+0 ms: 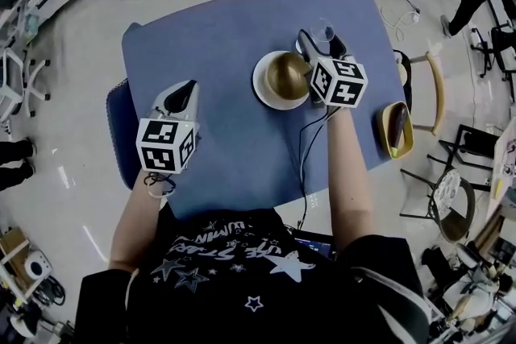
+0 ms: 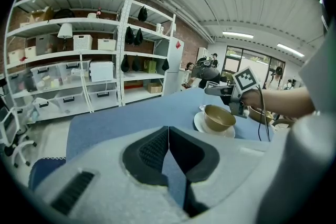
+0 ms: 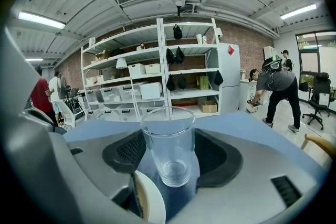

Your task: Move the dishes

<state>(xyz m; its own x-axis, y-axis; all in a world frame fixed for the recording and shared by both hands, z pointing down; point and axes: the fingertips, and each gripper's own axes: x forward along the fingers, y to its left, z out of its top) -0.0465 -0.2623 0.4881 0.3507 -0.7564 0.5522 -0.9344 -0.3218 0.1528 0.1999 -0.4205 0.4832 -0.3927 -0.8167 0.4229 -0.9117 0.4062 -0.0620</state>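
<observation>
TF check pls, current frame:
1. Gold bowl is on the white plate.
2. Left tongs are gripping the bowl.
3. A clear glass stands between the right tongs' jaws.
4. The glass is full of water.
1. True. The gold bowl sits on the white plate.
2. False. The left tongs are shut on nothing, over the blue table, well to the left of the plate.
3. True. The glass stands upright between the jaws of the right tongs. Whether the pads press on it cannot be told.
4. False. The glass is empty.
</observation>
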